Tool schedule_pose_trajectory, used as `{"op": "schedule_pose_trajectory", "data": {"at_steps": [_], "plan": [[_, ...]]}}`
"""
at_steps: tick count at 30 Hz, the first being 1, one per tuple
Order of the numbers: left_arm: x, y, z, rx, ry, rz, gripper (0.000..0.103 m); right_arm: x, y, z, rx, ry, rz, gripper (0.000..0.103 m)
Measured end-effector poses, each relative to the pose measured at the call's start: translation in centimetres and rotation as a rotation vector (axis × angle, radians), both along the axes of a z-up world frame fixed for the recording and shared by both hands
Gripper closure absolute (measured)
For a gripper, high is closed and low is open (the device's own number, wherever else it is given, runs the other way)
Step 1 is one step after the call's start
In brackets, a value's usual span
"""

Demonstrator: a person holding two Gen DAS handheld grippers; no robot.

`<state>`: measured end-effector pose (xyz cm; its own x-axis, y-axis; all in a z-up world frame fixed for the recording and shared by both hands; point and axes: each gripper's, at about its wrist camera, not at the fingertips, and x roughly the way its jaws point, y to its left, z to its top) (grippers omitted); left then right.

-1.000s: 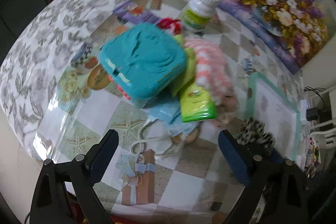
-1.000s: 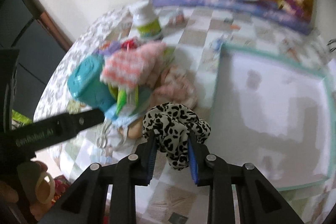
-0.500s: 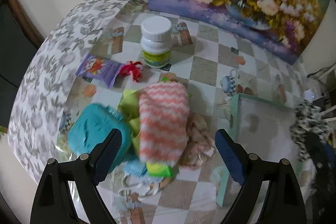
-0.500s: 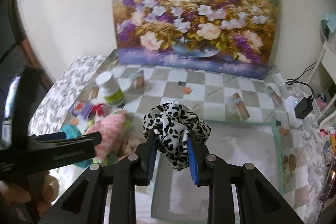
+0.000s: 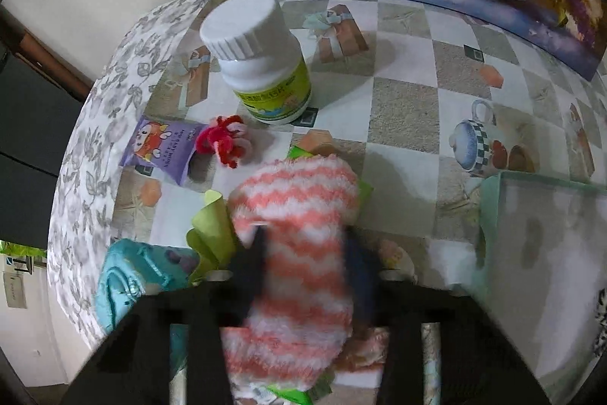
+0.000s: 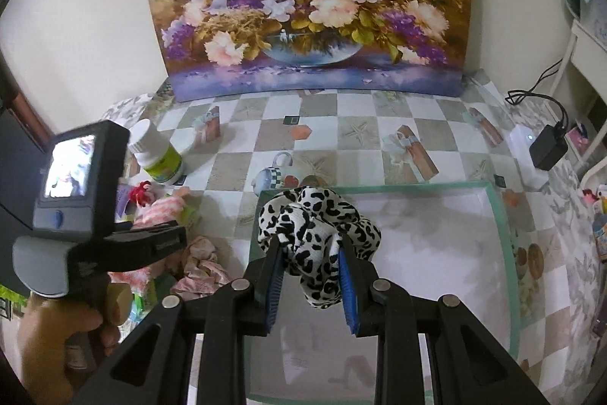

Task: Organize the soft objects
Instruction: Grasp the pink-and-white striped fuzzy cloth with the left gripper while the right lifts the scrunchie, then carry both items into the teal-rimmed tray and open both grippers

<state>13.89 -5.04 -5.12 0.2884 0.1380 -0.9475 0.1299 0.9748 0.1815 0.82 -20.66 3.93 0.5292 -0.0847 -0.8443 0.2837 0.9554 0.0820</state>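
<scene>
Leopard-print fabric – a scrunchie (image 6: 316, 234) – is sitting pinched between the blue pads of the right gripper (image 6: 310, 278), hanging over the mint-rimmed white tray (image 6: 506, 238) on the checkered worktop (image 6: 341, 128). To its left, the left gripper (image 5: 303, 264) is straddling a pink-and-white striped fluffy cloth (image 5: 296, 234), its fingers blurred on either side; I cannot tell whether they are pinching it. That cloth is lying on a pile with a teal pouch (image 5: 129, 276) and a lime green packet (image 5: 212, 230). Farther off, a red pipe-cleaner toy (image 5: 225, 139) is touching a purple sachet (image 5: 161, 148), near a white-capped bottle (image 5: 261, 63) – behind everything a flower painting (image 6: 311, 6) is leaning on the wall
</scene>
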Motion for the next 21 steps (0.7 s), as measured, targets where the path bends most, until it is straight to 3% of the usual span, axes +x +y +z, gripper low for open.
{"op": "schedule_pose_trajectory", "data": {"at_steps": [4, 11, 17, 21], "plan": [[0.1, 0.4, 0.3, -0.039, -0.018, 0.005, 0.085, 0.0, 0.0, 0.0, -0.012, 0.001, 0.001, 0.075], [0.1, 1.9, 2.7, -0.145, -0.060, 0.047, 0.086, 0.0, -0.1, 0.0, -0.011, 0.007, -0.018, 0.075], [-0.3, 3.0, 6.1, -0.222, -0.133, 0.064, 0.086, -0.2, -0.3, 0.3, -0.003, -0.005, -0.031, 0.074], [-1.1, 3.5, 9.4, -0.317, -0.190, 0.054, 0.086, -0.9, -0.8, 1.5, 0.003, -0.045, -0.051, 0.074]]}}
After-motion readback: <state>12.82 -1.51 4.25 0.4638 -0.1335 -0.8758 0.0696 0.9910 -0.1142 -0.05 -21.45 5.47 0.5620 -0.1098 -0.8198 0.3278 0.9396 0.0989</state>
